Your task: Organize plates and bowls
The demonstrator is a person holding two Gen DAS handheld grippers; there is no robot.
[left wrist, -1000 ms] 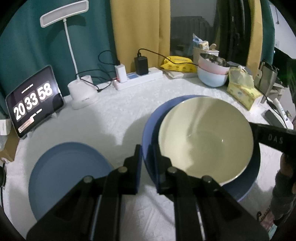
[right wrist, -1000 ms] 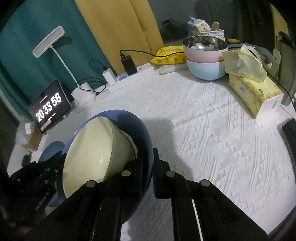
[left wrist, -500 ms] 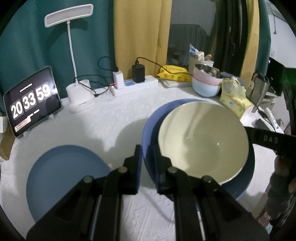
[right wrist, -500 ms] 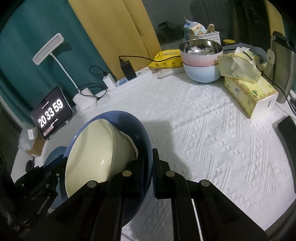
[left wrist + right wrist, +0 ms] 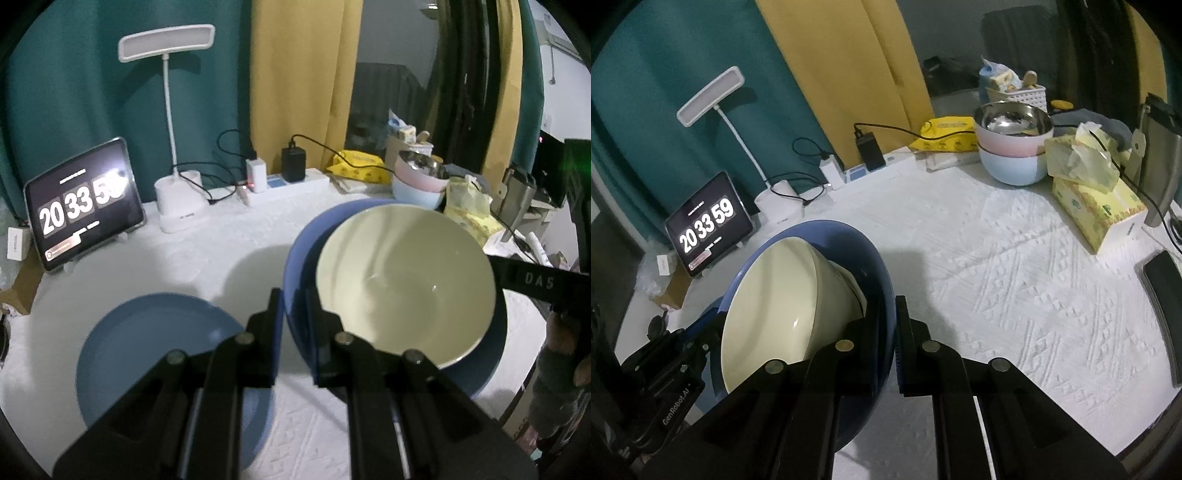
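White-clothed tabletop [image 5: 1015, 258], both hand-held grippers, left [image 5: 295, 321] and right [image 5: 890, 328], still pinching opposite rims of blue plate [image 5: 299, 258] carrying cream bowl [image 5: 402, 291], now lifted higher, heading toward left plate [image 5: 159, 350].

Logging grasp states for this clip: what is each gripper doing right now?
Left gripper: shut on the blue plate rim, cream bowl riding on it.
Right gripper: shut on the opposite rim.

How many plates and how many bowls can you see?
Plates: 2, a blue plate lying on the table and a blue plate held up.
Bowls: 3, cream, pink, light blue.
Total: 5
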